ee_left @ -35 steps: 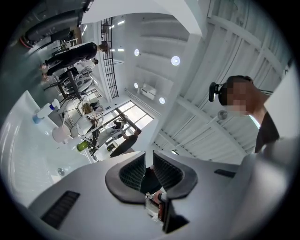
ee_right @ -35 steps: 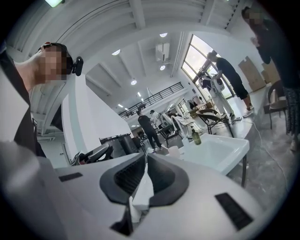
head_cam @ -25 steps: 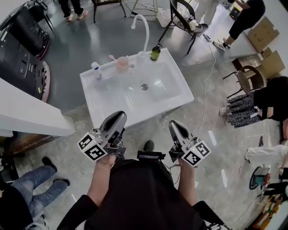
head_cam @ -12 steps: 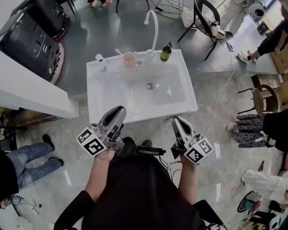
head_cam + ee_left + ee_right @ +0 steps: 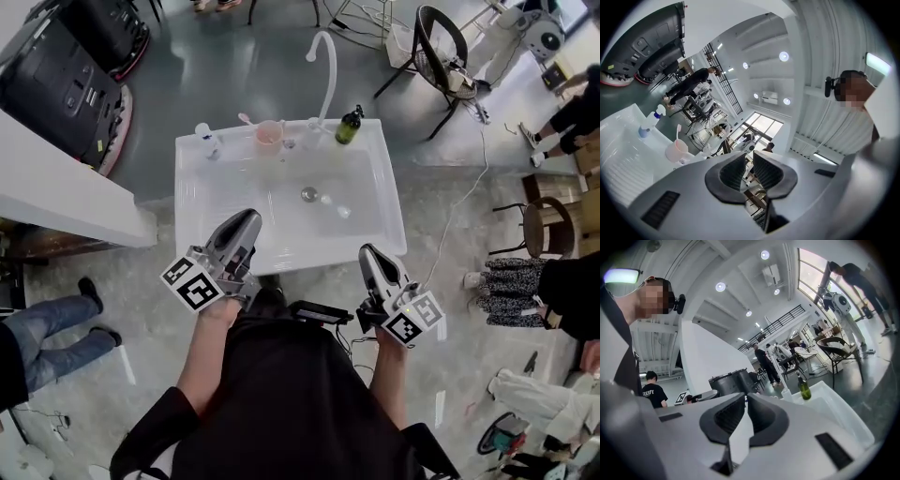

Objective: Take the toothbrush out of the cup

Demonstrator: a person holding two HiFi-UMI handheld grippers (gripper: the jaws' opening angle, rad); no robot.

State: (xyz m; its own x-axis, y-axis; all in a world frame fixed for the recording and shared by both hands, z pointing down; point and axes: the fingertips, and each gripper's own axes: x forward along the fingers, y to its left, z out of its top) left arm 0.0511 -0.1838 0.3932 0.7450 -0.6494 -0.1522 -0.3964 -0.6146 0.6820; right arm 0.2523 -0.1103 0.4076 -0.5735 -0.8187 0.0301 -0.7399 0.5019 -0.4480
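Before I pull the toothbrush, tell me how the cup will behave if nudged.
The cup looks like pink plastic, so probably light and apt to tip or slide. The toothbrush leans on its rim, so a sideways pull could drag it over.

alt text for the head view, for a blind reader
From above, a person holds the left gripper and right gripper, both empty, before a white sink. On its far rim stand a pink cup holding a toothbrush, a spray bottle, a green bottle and a faucet.
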